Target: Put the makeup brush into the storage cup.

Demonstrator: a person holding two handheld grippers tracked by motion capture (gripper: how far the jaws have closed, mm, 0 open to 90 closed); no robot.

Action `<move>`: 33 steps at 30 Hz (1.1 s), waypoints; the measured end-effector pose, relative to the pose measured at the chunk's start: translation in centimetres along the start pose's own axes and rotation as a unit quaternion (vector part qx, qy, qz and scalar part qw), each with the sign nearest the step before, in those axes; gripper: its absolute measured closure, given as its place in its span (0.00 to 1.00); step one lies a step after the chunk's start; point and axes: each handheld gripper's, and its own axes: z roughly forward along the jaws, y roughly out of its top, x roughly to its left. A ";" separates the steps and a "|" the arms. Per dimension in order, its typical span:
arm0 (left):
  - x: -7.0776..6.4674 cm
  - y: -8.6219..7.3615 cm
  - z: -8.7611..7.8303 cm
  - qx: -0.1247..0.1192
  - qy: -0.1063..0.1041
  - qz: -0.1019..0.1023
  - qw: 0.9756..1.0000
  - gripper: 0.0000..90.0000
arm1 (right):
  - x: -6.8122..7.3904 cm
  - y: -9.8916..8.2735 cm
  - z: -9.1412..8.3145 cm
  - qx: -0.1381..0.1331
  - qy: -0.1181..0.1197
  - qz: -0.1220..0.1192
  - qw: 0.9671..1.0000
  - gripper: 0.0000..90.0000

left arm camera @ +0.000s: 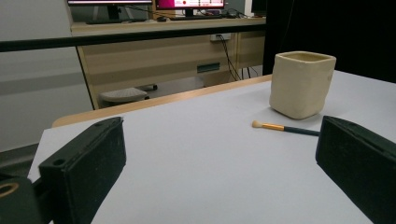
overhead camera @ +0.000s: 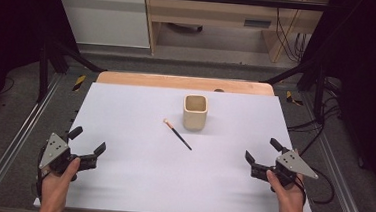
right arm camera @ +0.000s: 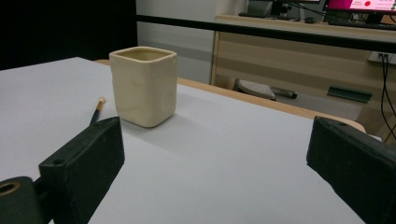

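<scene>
I hold the left gripper and right gripper spread and empty at the lower corners; the makeup brush lies mid-frame on the worktop, just beside the cream square cup; I judge nothing started.

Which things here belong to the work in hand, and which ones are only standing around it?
Belong to the work:
- small brush, lying flat on the white table top
- cream square cup, upright just beyond the brush
- left gripper and right gripper, both open, holding nothing

Only standing around:
- wooden desk behind the table
- monitors on that desk
- cables
</scene>
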 end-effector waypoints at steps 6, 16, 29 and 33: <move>0.0 0.0 -0.1 0.002 0.001 0.002 1.000 0.01 | 0.5 0.1 0.0 0.004 -0.001 -0.009 1.000 0.05; 0.0 -0.1 -0.3 0.009 0.008 0.010 1.000 0.01 | 2.8 0.8 0.4 0.074 0.019 -0.039 0.996 0.07; 0.3 -0.2 -0.6 0.006 0.013 0.003 1.000 0.01 | 5.1 5.5 1.9 0.163 0.062 -0.089 0.981 0.05; 0.4 -0.2 -0.6 0.005 0.014 0.001 1.000 0.01 | 5.9 6.7 3.0 0.192 0.068 -0.106 0.973 0.05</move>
